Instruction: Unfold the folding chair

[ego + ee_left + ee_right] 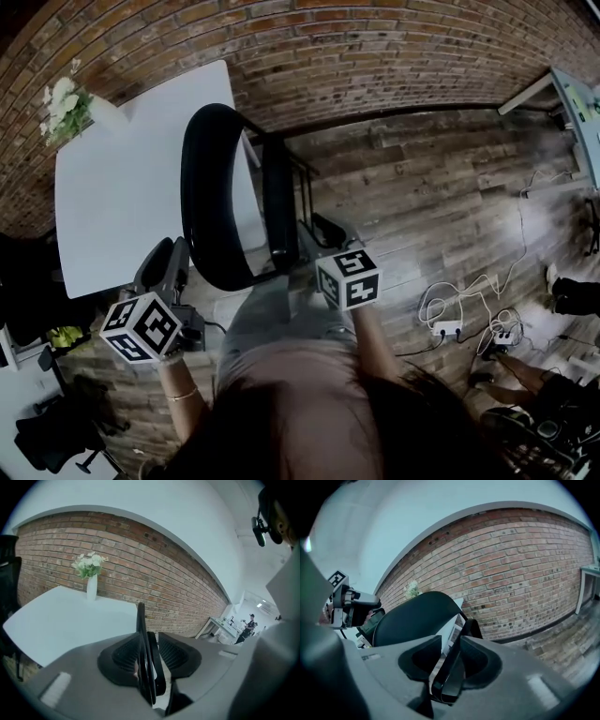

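The black folding chair point(220, 187) stands folded and upright on the wooden floor in front of me, between the two grippers. My left gripper point(176, 251) is at its left rim. In the left gripper view the chair's thin edge point(145, 667) runs between the open jaws of that gripper point(149, 641), with light showing beside it. My right gripper point(317, 239) is at the chair's right side. In the right gripper view a black frame bar point(454, 667) lies between its parted jaws point(450, 656), a pale gap on its left, and the curved backrest point(417, 616) rises beyond.
A white table point(122, 187) with a vase of white flowers point(66, 108) stands against the brick wall point(375, 47) just behind the chair. Cables and power strips point(450, 323) lie on the floor at right, near someone's shoes point(572, 295). A second table point(577, 103) is far right.
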`<state>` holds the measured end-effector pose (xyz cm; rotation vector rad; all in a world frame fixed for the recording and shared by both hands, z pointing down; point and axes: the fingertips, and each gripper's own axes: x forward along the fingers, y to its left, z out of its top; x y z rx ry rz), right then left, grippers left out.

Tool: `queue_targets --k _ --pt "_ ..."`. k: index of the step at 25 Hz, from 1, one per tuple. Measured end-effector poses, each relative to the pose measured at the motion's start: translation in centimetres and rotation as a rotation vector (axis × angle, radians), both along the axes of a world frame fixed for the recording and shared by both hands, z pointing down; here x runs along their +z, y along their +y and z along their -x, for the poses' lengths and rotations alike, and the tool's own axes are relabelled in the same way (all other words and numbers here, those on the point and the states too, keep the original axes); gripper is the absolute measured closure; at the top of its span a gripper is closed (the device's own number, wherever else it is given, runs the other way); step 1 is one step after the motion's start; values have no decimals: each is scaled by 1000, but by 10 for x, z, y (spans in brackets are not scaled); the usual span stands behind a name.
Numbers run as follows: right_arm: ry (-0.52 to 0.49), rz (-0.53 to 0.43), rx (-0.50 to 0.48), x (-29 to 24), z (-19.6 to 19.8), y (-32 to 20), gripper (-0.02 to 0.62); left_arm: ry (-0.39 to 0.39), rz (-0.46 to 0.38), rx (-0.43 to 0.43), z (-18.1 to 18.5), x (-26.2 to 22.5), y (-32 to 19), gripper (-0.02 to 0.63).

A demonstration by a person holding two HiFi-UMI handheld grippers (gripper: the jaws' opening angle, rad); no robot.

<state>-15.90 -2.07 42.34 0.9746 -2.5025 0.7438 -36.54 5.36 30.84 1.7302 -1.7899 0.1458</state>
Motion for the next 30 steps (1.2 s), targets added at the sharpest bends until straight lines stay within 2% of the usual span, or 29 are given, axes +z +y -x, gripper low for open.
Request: queue_targets --k 8,21,30 --pt "-28 160 21 56 14 -1 434 56 113 137 -3 26 -17 407" --pt "-47 366 16 125 42 7 403 41 269 274 -12 72 -24 399" --pt "-55 494 -14 155 66 12 403 51 327 363 -25 88 -25 403"
